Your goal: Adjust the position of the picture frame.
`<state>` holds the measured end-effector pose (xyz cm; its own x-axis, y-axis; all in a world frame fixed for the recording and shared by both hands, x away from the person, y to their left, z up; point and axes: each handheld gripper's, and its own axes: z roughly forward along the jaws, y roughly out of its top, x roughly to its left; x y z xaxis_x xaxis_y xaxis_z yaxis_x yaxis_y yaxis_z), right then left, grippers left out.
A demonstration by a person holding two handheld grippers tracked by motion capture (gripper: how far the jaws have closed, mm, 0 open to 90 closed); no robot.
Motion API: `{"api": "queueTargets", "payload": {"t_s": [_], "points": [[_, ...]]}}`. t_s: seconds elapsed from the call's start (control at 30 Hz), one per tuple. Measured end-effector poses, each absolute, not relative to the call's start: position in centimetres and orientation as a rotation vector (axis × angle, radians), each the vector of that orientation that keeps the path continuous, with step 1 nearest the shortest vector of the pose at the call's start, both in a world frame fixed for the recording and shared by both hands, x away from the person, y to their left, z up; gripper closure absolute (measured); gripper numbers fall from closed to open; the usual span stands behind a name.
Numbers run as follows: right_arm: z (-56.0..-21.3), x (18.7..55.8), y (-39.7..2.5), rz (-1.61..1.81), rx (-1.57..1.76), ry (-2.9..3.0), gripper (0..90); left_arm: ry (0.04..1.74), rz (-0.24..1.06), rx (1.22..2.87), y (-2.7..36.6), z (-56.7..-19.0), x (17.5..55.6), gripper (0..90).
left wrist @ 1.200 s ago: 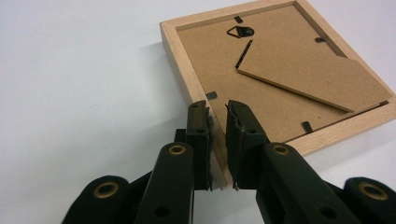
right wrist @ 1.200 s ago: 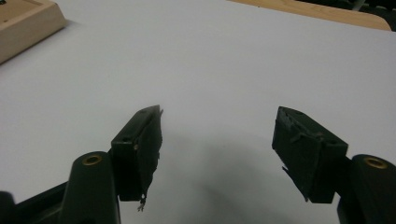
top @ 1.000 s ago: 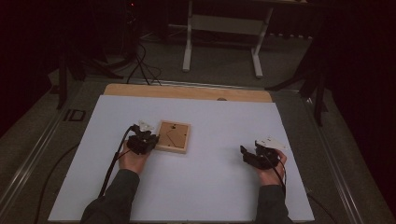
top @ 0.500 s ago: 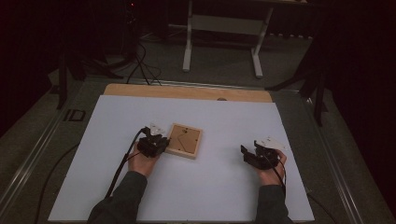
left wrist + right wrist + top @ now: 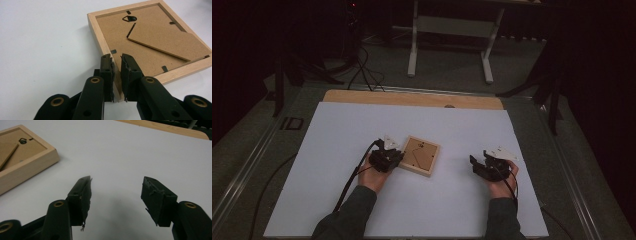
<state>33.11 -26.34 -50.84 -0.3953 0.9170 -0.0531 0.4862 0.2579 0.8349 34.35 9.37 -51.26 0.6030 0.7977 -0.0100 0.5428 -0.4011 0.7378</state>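
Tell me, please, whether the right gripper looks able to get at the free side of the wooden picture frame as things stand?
Probably yes. The right gripper rests apart from the wooden picture frame with its jaws open, and only bare white sheet lies between them. The left gripper is shut on the frame's opposite edge, so the near side looks free.

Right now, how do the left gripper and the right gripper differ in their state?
The left gripper is shut on the rim of the wooden picture frame; the right gripper is open and holds nothing. The left gripper touches the frame, while the right gripper sits apart from it over the white table. Both have black jaws.
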Motion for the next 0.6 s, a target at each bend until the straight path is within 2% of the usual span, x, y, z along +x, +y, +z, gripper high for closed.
{"api": "queueTargets", "payload": {"t_s": [0.6], "points": [[-50.5, 33.1, -25.3, 1.092, 1.254, 1.979, 44.4, 1.024, 0.431, 2.111, 8.4, -51.3, 33.6, 79.5]]}}
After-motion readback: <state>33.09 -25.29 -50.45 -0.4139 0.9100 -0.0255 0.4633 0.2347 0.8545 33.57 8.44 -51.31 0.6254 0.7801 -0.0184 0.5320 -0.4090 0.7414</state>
